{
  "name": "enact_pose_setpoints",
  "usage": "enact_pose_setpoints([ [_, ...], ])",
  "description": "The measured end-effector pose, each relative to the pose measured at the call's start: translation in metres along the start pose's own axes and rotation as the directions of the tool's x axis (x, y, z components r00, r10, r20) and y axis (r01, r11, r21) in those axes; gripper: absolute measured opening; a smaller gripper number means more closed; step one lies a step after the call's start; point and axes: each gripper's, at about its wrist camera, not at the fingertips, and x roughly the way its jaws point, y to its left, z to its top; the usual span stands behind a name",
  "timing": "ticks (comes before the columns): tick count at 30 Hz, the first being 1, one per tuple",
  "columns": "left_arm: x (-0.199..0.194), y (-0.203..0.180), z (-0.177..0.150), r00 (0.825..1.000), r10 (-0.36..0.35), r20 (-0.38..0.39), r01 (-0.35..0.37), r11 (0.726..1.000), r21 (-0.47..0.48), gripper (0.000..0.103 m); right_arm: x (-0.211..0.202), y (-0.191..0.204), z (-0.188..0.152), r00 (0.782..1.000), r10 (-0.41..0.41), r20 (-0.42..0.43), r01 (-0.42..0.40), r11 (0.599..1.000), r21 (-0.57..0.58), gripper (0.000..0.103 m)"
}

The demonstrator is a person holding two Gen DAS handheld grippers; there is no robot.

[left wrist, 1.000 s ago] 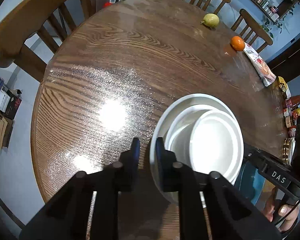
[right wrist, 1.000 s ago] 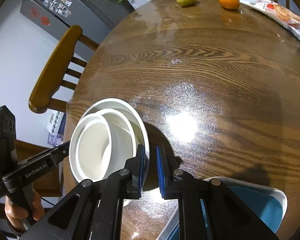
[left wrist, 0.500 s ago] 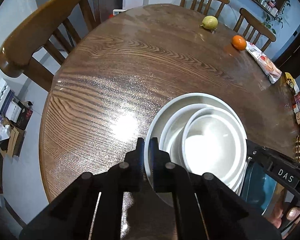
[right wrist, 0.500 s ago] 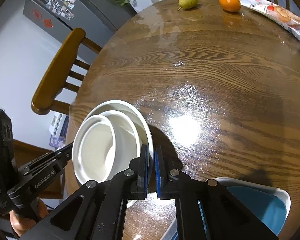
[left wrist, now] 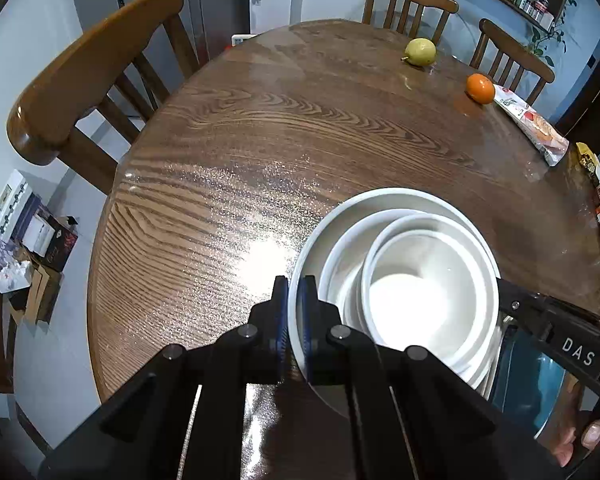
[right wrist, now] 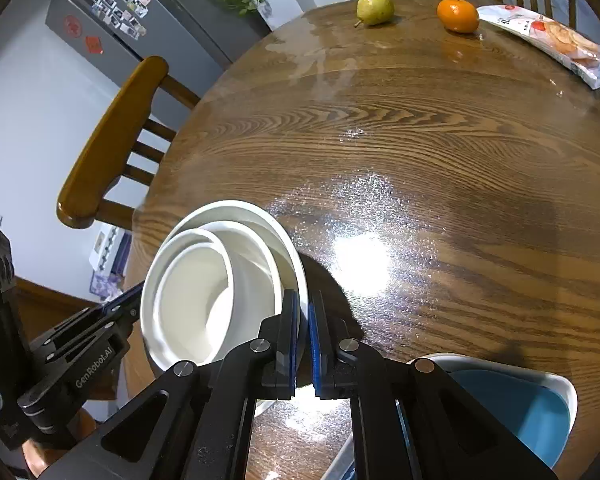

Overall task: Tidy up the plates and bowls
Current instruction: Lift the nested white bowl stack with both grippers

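White plate (left wrist: 320, 236) with two bowls (left wrist: 424, 280) inside sits between both jaws. The left gripper (left wrist: 294, 312) pinches one edge tight. The right gripper (right wrist: 305, 332) pinches the other edge tight. The brown bench (right wrist: 420, 140) lies ahead.

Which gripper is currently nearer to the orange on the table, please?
Right. The right gripper clamps the white plate's rim on the orange's side; the left gripper clamps the opposite rim.
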Motion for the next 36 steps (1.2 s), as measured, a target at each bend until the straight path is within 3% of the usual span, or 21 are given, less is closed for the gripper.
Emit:
enact_pose_setpoints([
  [36,-0.021,-0.008,0.005,0.997,0.024,0.073,-0.026,0.999,0.036,0.002,-0.026,0.005,-0.002,0.998,-0.005,0.068,0.006,1.000,-0.013,0.009],
])
